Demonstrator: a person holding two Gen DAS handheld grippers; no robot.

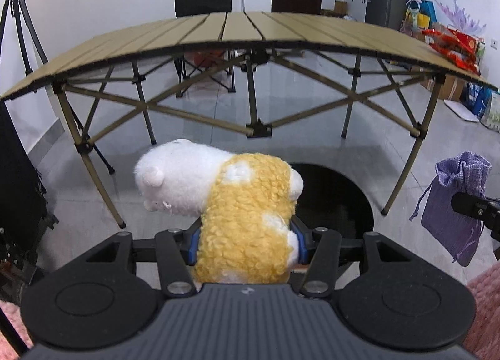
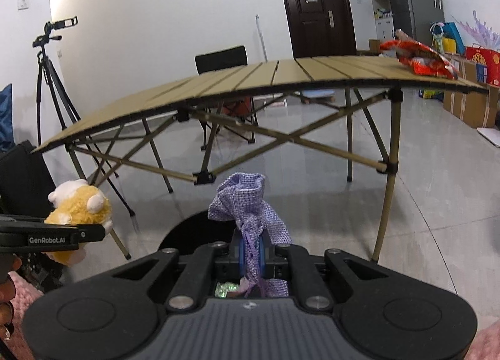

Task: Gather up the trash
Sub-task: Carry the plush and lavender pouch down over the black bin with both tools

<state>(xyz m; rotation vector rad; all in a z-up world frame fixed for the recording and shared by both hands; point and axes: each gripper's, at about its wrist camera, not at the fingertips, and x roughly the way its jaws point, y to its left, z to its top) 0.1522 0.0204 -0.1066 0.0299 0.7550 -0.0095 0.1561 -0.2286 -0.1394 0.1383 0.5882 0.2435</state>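
Observation:
My left gripper (image 1: 247, 243) is shut on a white and yellow plush toy (image 1: 231, 204), whose body bulges between the blue pads while its white head leans left. My right gripper (image 2: 252, 255) is shut on a purple woven drawstring pouch (image 2: 247, 208), which stands up above the closed pads. Both sit above a round black bin opening (image 1: 340, 200) on the floor, seen also as the black bin (image 2: 187, 232) in the right wrist view. The plush toy (image 2: 78, 207) appears at the left of the right wrist view, and the pouch (image 1: 453, 200) at the right of the left wrist view.
A folding slatted table (image 1: 237, 32) stands ahead on thin crossed legs. Red snack bags (image 2: 418, 58) lie on its far right corner. A camera tripod (image 2: 50, 85) stands at the left, a black chair (image 1: 203, 4) behind the table, boxes and bags along the right wall.

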